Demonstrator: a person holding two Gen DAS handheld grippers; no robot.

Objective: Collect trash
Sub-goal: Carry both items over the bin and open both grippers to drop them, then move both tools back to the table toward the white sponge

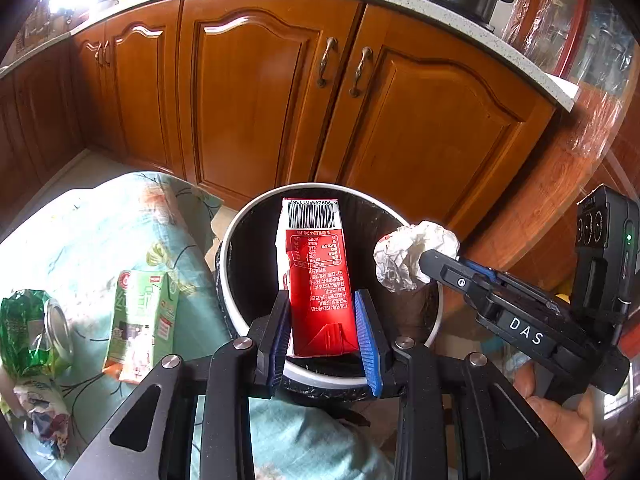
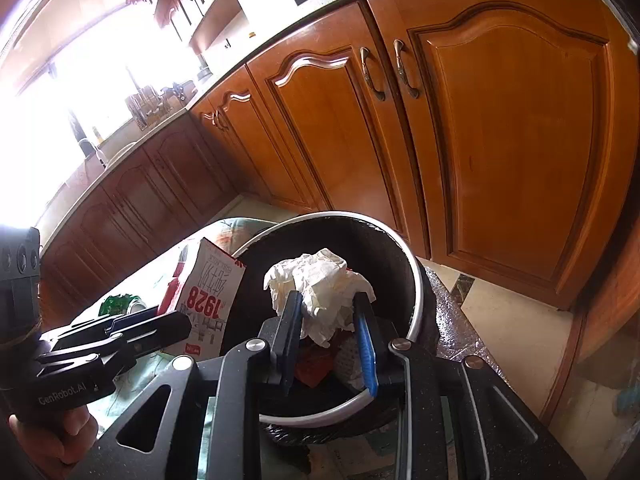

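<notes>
Both claws are loaded right now. Left claw (image 1: 324, 332) is clamped on a red carton (image 1: 316, 280), held over the open bin (image 1: 236, 280) with the barcode end pointing away. Right claw (image 2: 330, 336) is squeezing a crumpled white paper wad (image 2: 320, 288), also above the bin mouth. Off to the left on the flowery cloth (image 1: 100, 220) there's still a green carton (image 1: 140, 320), a green can (image 1: 36, 332) and a crumpled wrapper (image 1: 44, 420). Wooden cabinets (image 1: 280, 100) behind.
</notes>
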